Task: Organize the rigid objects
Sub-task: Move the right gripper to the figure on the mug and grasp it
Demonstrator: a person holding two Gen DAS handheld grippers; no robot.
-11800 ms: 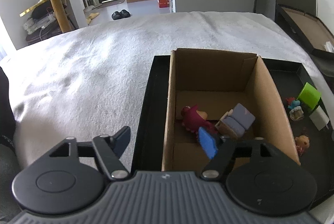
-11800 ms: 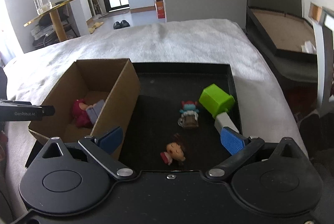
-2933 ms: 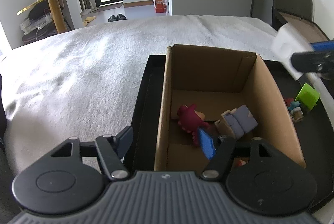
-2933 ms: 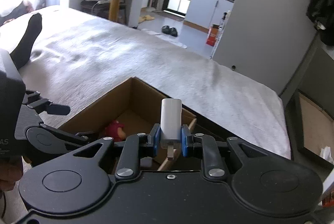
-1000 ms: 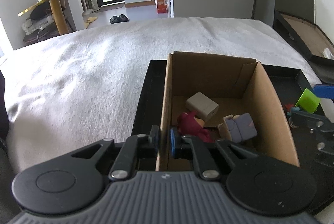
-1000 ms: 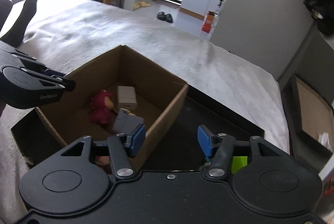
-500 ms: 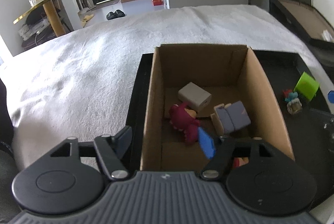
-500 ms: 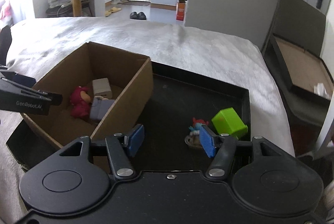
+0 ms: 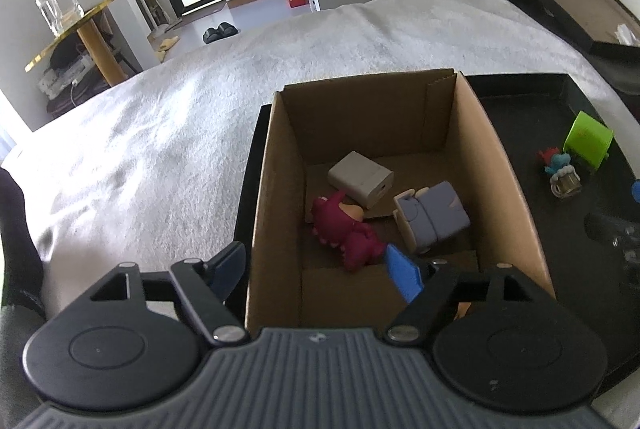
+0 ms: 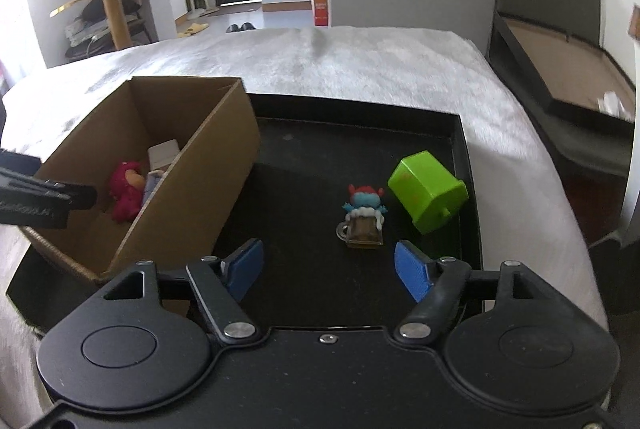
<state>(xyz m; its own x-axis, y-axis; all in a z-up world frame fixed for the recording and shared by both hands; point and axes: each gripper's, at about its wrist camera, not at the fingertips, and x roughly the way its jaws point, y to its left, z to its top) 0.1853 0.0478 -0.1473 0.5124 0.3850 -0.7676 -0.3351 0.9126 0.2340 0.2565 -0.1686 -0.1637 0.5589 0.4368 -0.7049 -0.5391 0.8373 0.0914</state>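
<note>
Cardboard box (image 10: 192, 165), frame left, holds three items; blue-red figurine (image 10: 363, 215) lower centre; right gripper (image 10: 330, 271), left gripper (image 9: 316, 269) jaws wide, empty.

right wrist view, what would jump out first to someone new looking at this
The bright green plastic block lying tilted on the black tray stands out most, with a small blue-and-red toy figure in a mug just left of it. The open brown cardboard box fills the tray's left side, holding a magenta dinosaur toy. The right gripper hovers open before the figure.

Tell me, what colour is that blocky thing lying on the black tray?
Lime green, clearest in the right wrist view.
</note>
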